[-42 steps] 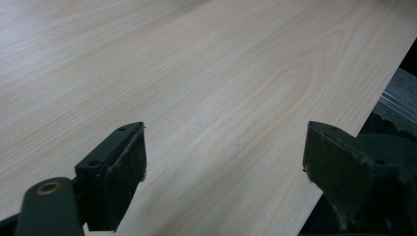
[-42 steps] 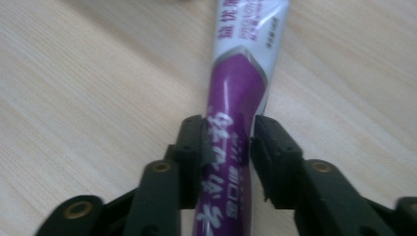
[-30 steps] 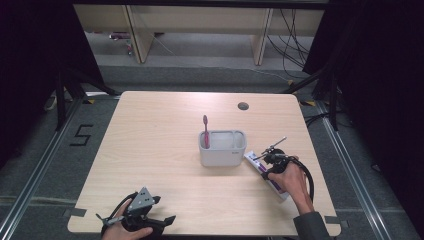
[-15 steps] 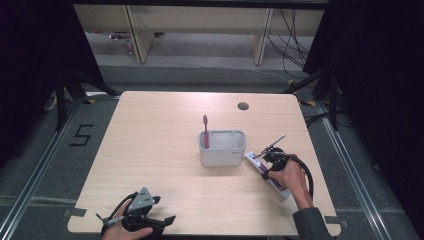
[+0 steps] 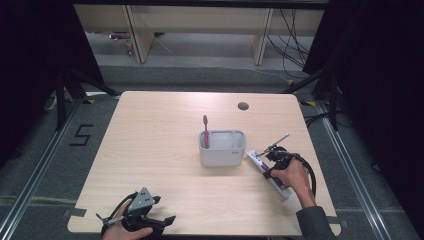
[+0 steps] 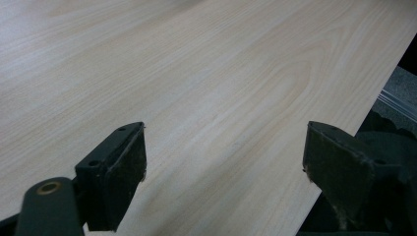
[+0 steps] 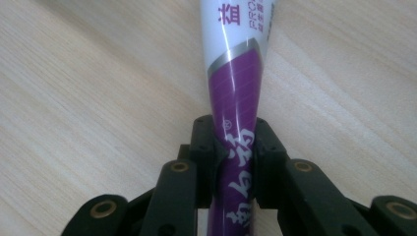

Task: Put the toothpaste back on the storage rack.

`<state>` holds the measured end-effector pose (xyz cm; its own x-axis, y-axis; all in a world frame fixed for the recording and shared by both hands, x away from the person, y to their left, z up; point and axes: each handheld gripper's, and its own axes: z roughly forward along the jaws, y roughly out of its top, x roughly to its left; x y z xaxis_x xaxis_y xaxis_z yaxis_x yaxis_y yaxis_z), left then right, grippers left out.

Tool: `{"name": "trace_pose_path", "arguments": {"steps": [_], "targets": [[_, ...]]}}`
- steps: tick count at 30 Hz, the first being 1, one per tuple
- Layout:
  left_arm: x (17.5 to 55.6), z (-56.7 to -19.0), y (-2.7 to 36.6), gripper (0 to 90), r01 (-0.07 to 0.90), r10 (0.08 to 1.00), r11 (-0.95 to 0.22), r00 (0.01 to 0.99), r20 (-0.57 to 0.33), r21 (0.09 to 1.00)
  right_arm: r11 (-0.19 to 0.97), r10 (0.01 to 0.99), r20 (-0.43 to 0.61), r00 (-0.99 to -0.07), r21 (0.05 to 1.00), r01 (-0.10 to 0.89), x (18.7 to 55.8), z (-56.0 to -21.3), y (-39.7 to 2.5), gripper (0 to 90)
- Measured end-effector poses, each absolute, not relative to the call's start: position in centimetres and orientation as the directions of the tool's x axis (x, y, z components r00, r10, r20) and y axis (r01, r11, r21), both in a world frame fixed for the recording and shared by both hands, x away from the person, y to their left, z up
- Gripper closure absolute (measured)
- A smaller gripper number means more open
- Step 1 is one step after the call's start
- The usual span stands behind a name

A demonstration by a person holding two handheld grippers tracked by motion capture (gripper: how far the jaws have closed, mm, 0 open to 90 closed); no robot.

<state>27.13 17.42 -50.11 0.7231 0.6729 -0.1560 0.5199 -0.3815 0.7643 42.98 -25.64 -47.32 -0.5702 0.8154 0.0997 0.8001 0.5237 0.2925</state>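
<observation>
While the left gripper (image 6: 223, 167) gapes, the right gripper (image 7: 235, 147) pinches the toothpaste tube (image 7: 237, 83) (white-and-purple).

One light wood table (image 5: 165, 150). One round grommet hole (image 5: 243, 106) in the tabletop near its far edge. One grey rectangular holder (image 5: 223, 148) around the table's middle. One pink toothbrush (image 5: 205, 131) upright in it, so one brush total. One toothpaste tube (image 7: 236, 98), white and purple, lying on the table. Two handheld grippers: left gripper (image 5: 150, 226), right gripper (image 5: 270, 159), two black jaws each, four jaws in all. Two hands: left hand (image 5: 122, 231), right hand (image 5: 295, 176). One dark sleeve (image 5: 312, 224) on the right arm. One floor marking reading "5" (image 5: 80, 135). Two wooden shelf uprights (image 5: 134, 30) beyond the table.
</observation>
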Motion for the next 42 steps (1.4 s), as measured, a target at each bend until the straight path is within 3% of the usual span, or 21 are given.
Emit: {"name": "trace_pose_path", "arguments": {"steps": [17, 36, 42], "targets": [[27.3, -50.1, 17.6, 16.2, 0.51, 0.666, -0.408, 0.734, -0.135, 0.758, 0.48, 0.828, 0.087, -0.555, 0.403, 0.779, 42.7, -44.1, -27.5, 75.6], [27.2, -50.1, 17.5, 16.2, 0.513, 0.669, -0.393, 0.729, -0.146, 0.763, 0.395, 0.855, 0.13, -0.502, 0.462, 0.794, 42.6, -42.6, -28.1, 75.6], [27.4, -50.1, 17.7, 16.2, 0.506, 0.669, -0.416, 0.733, -0.122, 0.756, 0.409, 0.841, 0.117, -0.529, 0.502, 0.762, 42.7, -42.4, -28.7, 75.6]]}}
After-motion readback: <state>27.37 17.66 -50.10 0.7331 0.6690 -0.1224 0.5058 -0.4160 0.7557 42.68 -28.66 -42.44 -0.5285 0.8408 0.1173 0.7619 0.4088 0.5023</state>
